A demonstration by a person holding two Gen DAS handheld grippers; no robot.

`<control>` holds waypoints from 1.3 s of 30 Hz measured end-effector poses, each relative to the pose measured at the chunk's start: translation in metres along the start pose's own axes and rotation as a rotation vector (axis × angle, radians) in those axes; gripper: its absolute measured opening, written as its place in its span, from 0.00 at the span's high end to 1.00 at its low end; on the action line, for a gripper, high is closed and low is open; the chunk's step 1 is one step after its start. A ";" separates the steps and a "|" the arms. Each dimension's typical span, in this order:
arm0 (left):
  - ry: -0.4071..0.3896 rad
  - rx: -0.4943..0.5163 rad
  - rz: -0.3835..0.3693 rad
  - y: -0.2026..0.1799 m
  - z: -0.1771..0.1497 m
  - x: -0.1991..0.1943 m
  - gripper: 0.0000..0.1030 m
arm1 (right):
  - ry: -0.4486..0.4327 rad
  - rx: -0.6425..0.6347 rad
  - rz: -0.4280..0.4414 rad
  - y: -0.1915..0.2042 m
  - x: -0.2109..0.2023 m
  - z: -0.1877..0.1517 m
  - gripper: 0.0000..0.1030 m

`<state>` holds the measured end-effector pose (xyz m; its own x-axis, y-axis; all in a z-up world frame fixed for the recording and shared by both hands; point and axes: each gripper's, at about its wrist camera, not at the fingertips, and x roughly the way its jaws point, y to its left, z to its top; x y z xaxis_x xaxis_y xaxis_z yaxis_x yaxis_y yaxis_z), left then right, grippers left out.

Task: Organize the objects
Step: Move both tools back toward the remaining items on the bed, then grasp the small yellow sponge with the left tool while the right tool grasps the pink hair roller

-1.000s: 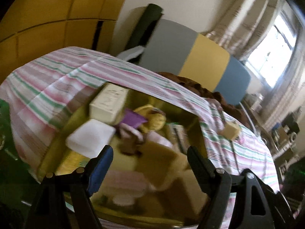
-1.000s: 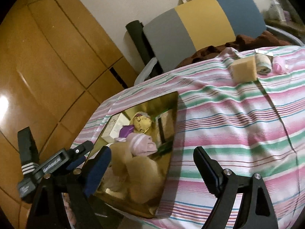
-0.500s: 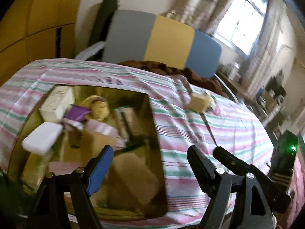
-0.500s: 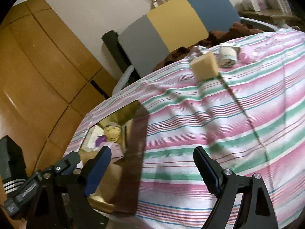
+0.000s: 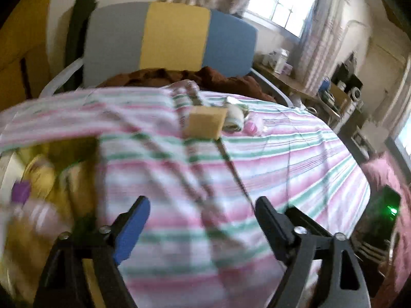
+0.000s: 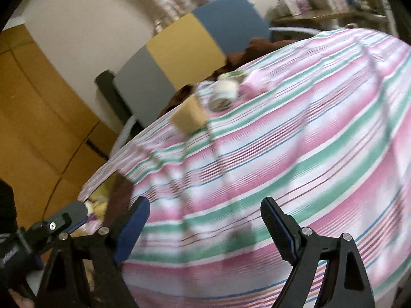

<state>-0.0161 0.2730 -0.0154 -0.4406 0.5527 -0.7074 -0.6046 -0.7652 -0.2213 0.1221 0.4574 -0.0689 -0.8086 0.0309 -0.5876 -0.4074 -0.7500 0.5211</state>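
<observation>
A tan sponge block (image 5: 206, 122) sits near the far edge of the striped cloth (image 5: 282, 159) that covers the table, touching or just beside a rolled white cloth (image 5: 235, 118), with a small pink item (image 5: 253, 127) beyond that; motion blur hides their details. At the cloth's left edge an open box (image 5: 84, 154) holds a jumble of yellow, purple and pink things, smeared and partly cut off by the frame. Behind the far edge lie a brown fabric heap (image 5: 218, 78) and a grey, yellow and blue panel (image 5: 174, 36). The left gripper (image 5: 201, 211) has its jaws opening, nothing between them. The right gripper (image 6: 204, 213) hangs above bare stripes, jaws spread and empty.
</observation>
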 end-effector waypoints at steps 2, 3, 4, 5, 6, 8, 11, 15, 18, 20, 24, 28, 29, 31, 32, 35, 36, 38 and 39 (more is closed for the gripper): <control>0.007 0.002 0.011 -0.004 0.016 0.027 0.08 | -0.014 0.040 -0.020 -0.019 -0.001 0.007 0.14; 0.016 -0.017 0.001 -0.003 0.024 0.041 0.08 | -0.019 0.058 -0.030 -0.027 -0.002 0.010 0.14; 0.025 -0.034 0.001 -0.002 0.031 0.051 0.08 | -0.023 0.068 -0.034 -0.032 -0.003 0.012 0.14; 0.037 -0.052 0.013 -0.002 0.041 0.065 0.08 | -0.028 0.079 -0.045 -0.040 -0.004 0.015 0.14; 0.027 -0.053 0.018 -0.003 0.052 0.076 0.08 | -0.030 0.084 -0.054 -0.044 -0.004 0.017 0.14; 0.008 -0.045 0.036 -0.007 0.070 0.095 0.08 | -0.037 0.091 -0.059 -0.051 -0.006 0.019 0.14; -0.002 -0.024 0.083 -0.011 0.098 0.127 0.08 | -0.046 0.113 -0.079 -0.064 -0.008 0.021 0.13; 0.045 -0.016 0.157 -0.003 0.123 0.170 0.08 | -0.038 0.142 -0.093 -0.077 -0.010 0.022 0.13; 0.046 -0.040 0.110 0.009 0.118 0.173 0.08 | -0.043 0.138 -0.100 -0.079 -0.014 0.022 0.13; 0.035 -0.015 0.115 0.008 0.109 0.165 0.07 | -0.051 0.134 -0.103 -0.080 -0.015 0.024 0.12; 0.013 0.021 0.136 -0.003 0.077 0.137 0.07 | -0.046 0.134 -0.081 -0.078 -0.006 0.030 0.12; -0.059 0.022 0.156 -0.004 0.052 0.108 0.07 | -0.056 0.091 -0.059 -0.069 0.004 0.040 0.12; -0.073 0.019 0.148 -0.004 0.050 0.106 0.07 | -0.060 0.079 -0.056 -0.068 0.008 0.045 0.11; -0.081 0.013 0.136 -0.001 0.046 0.107 0.07 | -0.056 0.063 -0.058 -0.067 0.018 0.055 0.10; -0.079 0.004 0.140 0.002 0.046 0.109 0.07 | -0.055 0.053 -0.061 -0.068 0.025 0.064 0.10; -0.060 -0.033 0.136 0.008 0.047 0.122 0.07 | -0.062 0.010 -0.084 -0.065 0.046 0.092 0.10; -0.061 -0.040 0.145 0.010 0.048 0.127 0.07 | -0.063 -0.004 -0.090 -0.065 0.052 0.101 0.10; -0.063 -0.050 0.143 0.010 0.048 0.133 0.07 | -0.069 -0.050 -0.108 -0.061 0.070 0.123 0.10; -0.066 -0.052 0.125 0.010 0.047 0.135 0.07 | -0.067 -0.080 -0.119 -0.058 0.080 0.132 0.10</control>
<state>-0.1127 0.3559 -0.0818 -0.5544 0.4709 -0.6862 -0.5075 -0.8448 -0.1697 0.0250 0.5912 -0.0645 -0.7839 0.1649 -0.5986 -0.4693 -0.7886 0.3973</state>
